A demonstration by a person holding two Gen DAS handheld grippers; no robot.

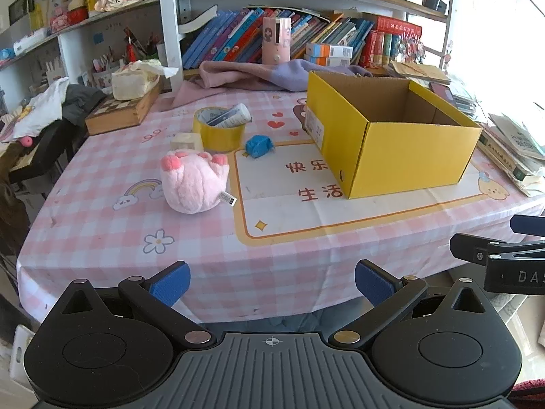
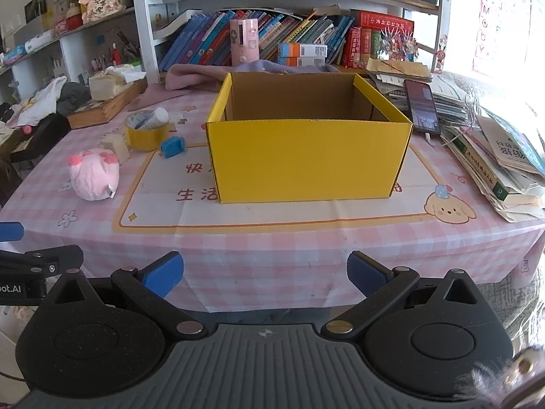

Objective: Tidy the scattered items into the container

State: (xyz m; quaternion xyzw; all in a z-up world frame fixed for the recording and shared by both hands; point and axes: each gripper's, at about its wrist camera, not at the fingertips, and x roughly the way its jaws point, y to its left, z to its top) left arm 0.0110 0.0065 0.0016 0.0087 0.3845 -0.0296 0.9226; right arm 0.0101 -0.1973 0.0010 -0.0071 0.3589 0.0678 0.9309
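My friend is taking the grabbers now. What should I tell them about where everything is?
Left gripper: open, holds nothing, short of the table edge.
Right gripper: open, holds nothing, facing the box.
Yellow box: no items show inside it from here.
Left of the box on the table: pink plush, blue toy, yellow tape roll with a white tube resting in it, small cream block.
Done: nothing.
Left: everything.

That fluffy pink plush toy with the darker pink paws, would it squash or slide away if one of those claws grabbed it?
The fluffy pink plush toy looks soft, so it would probably squash between the pads. It seems light for its bulk. Its rounded shape suggests a push might tip or roll it on the checked tablecloth.
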